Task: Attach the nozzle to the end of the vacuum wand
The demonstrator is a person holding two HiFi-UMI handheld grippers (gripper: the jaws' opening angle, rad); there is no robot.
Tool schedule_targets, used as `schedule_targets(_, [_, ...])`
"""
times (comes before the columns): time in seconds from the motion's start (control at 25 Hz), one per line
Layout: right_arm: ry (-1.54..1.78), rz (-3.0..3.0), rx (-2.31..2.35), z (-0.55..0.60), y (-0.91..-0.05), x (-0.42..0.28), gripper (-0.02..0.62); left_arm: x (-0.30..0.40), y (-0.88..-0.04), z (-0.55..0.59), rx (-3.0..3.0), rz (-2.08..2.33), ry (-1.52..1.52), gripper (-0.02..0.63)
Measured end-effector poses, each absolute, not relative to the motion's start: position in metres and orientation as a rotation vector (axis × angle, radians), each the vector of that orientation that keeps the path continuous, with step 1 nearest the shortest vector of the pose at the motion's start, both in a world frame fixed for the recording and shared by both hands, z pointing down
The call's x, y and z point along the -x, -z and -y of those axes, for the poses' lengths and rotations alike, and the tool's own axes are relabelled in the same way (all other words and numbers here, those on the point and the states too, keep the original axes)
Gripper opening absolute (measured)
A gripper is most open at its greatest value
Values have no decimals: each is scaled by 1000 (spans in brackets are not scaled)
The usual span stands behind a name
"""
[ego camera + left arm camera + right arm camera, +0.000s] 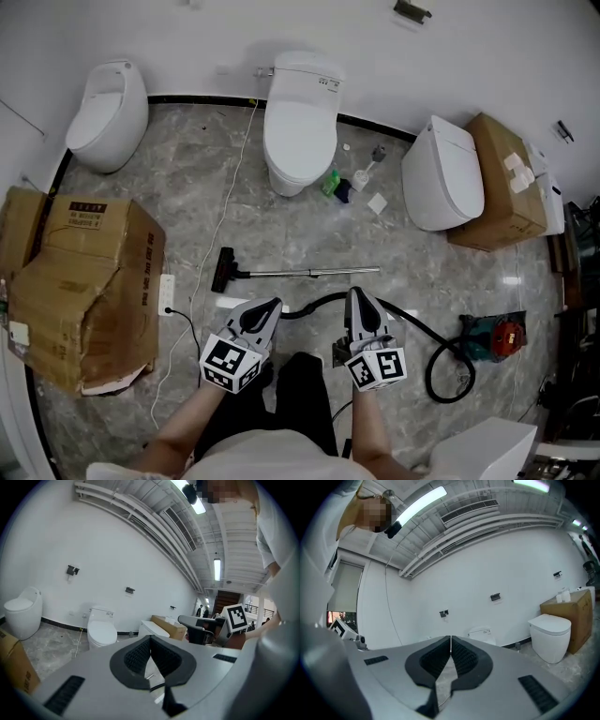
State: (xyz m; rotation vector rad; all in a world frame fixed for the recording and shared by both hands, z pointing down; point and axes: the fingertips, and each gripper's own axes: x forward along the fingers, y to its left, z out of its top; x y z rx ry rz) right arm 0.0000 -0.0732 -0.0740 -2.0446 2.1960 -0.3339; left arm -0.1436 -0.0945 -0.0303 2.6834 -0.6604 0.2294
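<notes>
Both the left gripper (270,307) and the right gripper (357,295) are fully closed with nothing between the jaws, held above the grey marbled stone floor (187,187). The slim silver metal vacuum wand (314,272) lies on it just ahead, the flat black plastic nozzle (223,269) at its left end; whether it is seated I cannot tell. The round tube may roll on smooth stone if pinched off-centre. A skewed push could jam the joint. The looping black hose (412,328) could snag.
</notes>
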Motion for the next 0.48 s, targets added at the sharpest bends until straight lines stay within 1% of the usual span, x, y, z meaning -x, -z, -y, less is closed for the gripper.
schedule_targets(0.48, [354,-2374,1930,84,19,-61,17,94,-36,105,-2635,643,-285,8])
